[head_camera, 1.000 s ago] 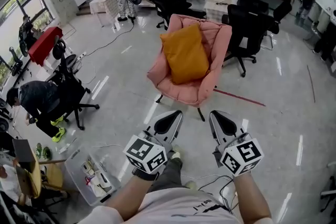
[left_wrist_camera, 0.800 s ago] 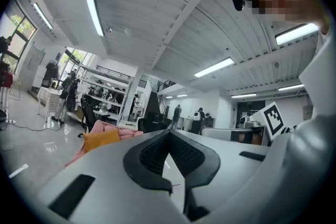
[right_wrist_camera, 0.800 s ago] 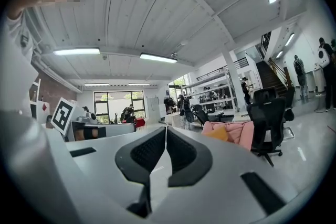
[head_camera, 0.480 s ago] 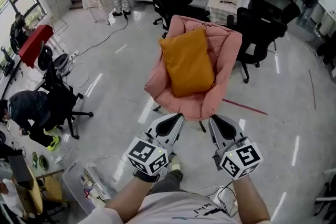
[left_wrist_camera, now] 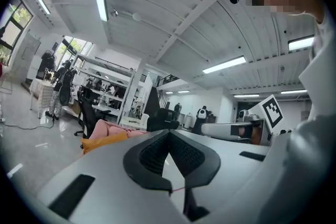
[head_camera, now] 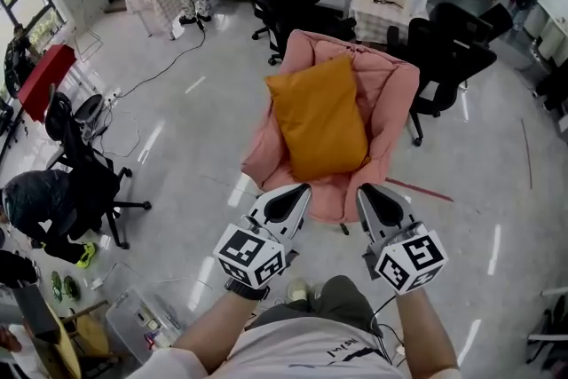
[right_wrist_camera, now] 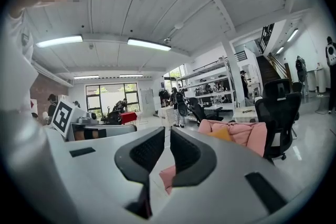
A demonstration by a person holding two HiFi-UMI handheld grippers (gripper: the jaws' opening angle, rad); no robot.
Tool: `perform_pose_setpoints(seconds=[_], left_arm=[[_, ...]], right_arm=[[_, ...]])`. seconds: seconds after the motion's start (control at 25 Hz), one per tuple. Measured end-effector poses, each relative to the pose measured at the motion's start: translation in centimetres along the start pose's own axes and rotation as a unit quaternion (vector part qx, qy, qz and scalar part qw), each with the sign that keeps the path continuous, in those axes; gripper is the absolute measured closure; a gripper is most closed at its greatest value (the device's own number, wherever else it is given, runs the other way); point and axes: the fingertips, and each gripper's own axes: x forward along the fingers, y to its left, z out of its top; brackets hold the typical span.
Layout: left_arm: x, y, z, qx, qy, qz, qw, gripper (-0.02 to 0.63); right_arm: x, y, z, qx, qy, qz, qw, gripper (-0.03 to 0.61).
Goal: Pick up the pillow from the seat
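In the last second you have walked toward the pink armchair (head_camera: pixel 395 93), and it now fills more of the head view. Its front edge lies just beyond the tips of both tools, where before a wide strip of floor (head_camera: pixel 204 146) separated them. The orange pillow (head_camera: pixel 318 115) keeps its place: it leans against the backrest (head_camera: pixel 311 44) with its lower end on the seat (head_camera: pixel 330 191), a little toward the left of the chair in the head view. Your left gripper (head_camera: pixel 293 195) has its jaws together with nothing between them, and the right gripper (head_camera: pixel 371 196) is the same (in its own view only floor and a corner of the pink chair show past the pads). Both are held side by side, about level, and aimed at the chair. So the approach is nearly finished, I judge, but the grasp has not begun. The pillow looks wide and soft, so closed tongs will not take it. You will need to open the jaws before they reach the fabric — probably both pairs, one at each side of the lower end.
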Motion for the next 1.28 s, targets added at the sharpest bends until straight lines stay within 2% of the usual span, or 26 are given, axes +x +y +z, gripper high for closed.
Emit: perform_pose_setpoints(seconds=[0.2, 0.36, 0.56, 0.84, 1.28], left_arm=[[3.5, 4.2, -0.7, -0.006, 0.004, 0.014, 0.9999, 0.606], [7.0, 8.1, -1.2, -0.006, 0.010, 0.034, 0.9993, 0.606], [12.4, 13.6, -1.6, -0.012, 0.017, 0.069, 0.9974, 0.603], [19.1, 21.0, -3.2, -0.035, 0.023, 0.116, 0.9923, 0.506], [24.7, 34.4, -14.0, -0.094, 0.078, 0.185, 0.9751, 0.440]], right_arm=[[4.2, -3.3, -0.4, -0.001, 0.008, -0.002, 1.000, 0.554], [8.5, -7.1, -1.1, 0.006, 0.017, 0.008, 1.000, 0.499], [14.5, -13.2, -1.2, 0.006, 0.037, 0.018, 0.999, 0.472], [21.5, -21.7, -3.2, 0.005, 0.079, 0.021, 0.997, 0.443], [30.6, -30.6, -12.6, 0.019, 0.147, -0.014, 0.989, 0.397]])
